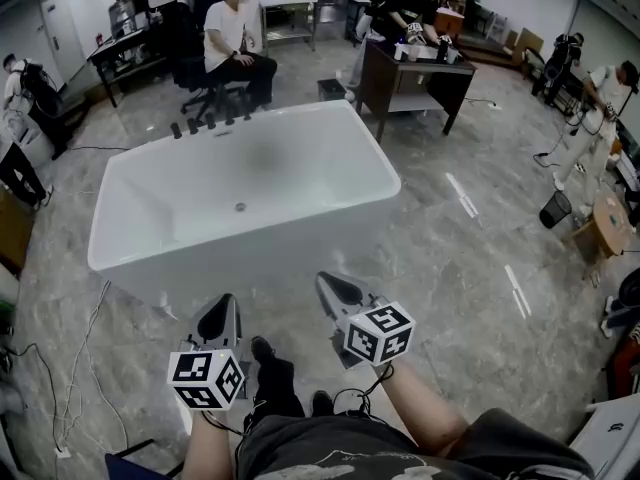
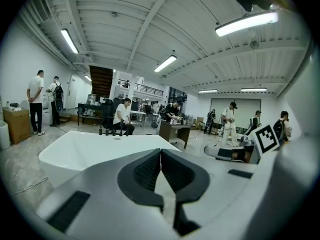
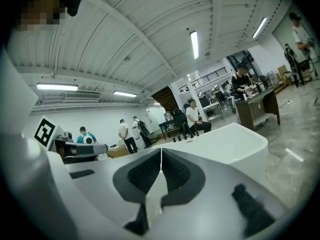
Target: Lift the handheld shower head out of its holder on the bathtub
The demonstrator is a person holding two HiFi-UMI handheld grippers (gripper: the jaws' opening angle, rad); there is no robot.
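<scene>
Grippers: left gripper (image 1: 224,306) and right gripper (image 1: 328,286) each have their jaws pressed together with nothing between. Both are held low and side by side, aimed at the tub (image 1: 260,253); this looks like a carry pose for the approach.
Shower head: cannot be singled out. It should be one of the dark fittings (image 1: 210,123) standing in a row on the far rim, seated in its holder, untouched.
Tub: white and freestanding. Its near wall lies between the grippers and the fittings, so the reach has to go round or across.
Gap: grippers are well apart from the fittings.
Next, my reading: close in and part one gripper's jaws.
Beyond: seated person (image 1: 232,43) behind the fittings; table (image 1: 415,78) off to the right.
</scene>
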